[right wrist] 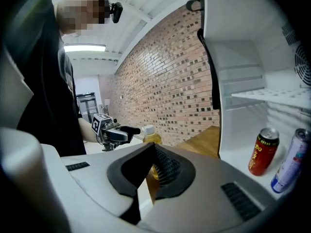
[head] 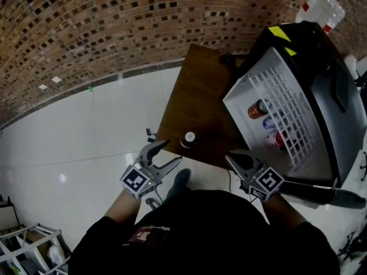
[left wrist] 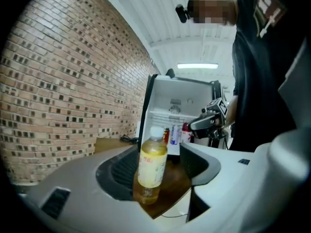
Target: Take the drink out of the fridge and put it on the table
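A drink bottle (head: pixel 188 139) with yellow liquid and a white cap stands upright on the brown wooden table (head: pixel 198 90), near its front edge. In the left gripper view the drink bottle (left wrist: pixel 152 163) stands between the spread jaws, and the pads do not touch it. My left gripper (head: pixel 171 153) is open, its tips just short of the bottle. My right gripper (head: pixel 230 157) hovers at the table's front right corner, by the open fridge (head: pixel 287 113), shut with nothing in it. Across the table, the right gripper view shows the bottle (right wrist: pixel 149 135) beside the left gripper (right wrist: pixel 124 130).
Inside the fridge lie a red can (head: pixel 256 109), a blue-white can (head: pixel 268 123) and another red can (head: pixel 279 139). A plastic water bottle (head: pixel 319 7) sits on top of it. A brick wall (head: pixel 114 27) runs behind, and a wire rack (head: pixel 23 245) stands at the lower left.
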A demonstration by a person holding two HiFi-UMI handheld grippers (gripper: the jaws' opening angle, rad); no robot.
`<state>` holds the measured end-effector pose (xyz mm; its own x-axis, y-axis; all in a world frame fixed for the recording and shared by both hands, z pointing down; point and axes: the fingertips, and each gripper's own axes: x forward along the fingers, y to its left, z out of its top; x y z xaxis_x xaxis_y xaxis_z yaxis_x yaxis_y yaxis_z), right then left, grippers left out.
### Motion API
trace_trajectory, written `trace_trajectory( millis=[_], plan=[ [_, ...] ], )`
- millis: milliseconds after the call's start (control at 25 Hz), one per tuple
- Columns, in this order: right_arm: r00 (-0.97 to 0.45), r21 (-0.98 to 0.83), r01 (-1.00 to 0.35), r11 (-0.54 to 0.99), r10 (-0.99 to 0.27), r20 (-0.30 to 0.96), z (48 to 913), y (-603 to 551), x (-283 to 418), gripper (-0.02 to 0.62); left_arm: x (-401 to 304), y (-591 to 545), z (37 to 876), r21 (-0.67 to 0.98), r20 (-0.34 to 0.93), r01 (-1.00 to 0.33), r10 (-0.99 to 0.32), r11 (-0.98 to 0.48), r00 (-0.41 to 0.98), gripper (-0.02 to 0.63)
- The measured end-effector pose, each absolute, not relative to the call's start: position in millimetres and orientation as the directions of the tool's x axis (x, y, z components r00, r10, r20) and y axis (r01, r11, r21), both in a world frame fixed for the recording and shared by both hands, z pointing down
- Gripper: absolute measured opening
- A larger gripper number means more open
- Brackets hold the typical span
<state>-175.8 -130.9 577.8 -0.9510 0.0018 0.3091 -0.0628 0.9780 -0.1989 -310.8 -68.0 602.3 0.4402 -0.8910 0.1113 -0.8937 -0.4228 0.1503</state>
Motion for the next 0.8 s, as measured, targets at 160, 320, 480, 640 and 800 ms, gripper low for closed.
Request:
trace_trajectory(
  millis=[160, 320, 480, 640, 800],
  plan=[
    [-0.972, -0.228, 0.020, 0.973, 0.073, 0.224, 531.0, -98.0, -152.3, 0.002, -270.0, -45.8, 542.5, 0.207, 0.015, -0.853, -0.871, -0.478, 0.492, 0.175],
    [-0.983, -0.176, 0.082, 0.981, 0.108, 0.148, 486.5, -69.2, -108.3, 0.002, -207.3, -47.8, 490.1, 0.302, -0.117, -0.761, -0.814, -0.575, 0.569, 0.045],
    [-0.995, -0.103, 0.025, 0.994, 0.035, 0.093, 445.2, -70.5, -30.6, 0.002, -129.0, -76.6, 454.1, 0.336, -0.124, -0.710, -0.776, -0.619, 0.618, 0.000],
    [-0.987, -0.074, -0.152, 0.986, -0.147, 0.064, 420.0, -76.2, 50.8, 0.002, -50.2, -88.4, 447.2, 0.291, -0.031, -0.603, -0.638, -0.742, 0.770, 0.000],
    [-0.940, -0.102, -0.341, 0.935, -0.336, 0.059, 417.6, -74.5, 128.9, 0.002, 16.0, -85.5, 441.8, 0.189, 0.049, -0.499, -0.499, -0.846, 0.865, 0.000]
  ],
)
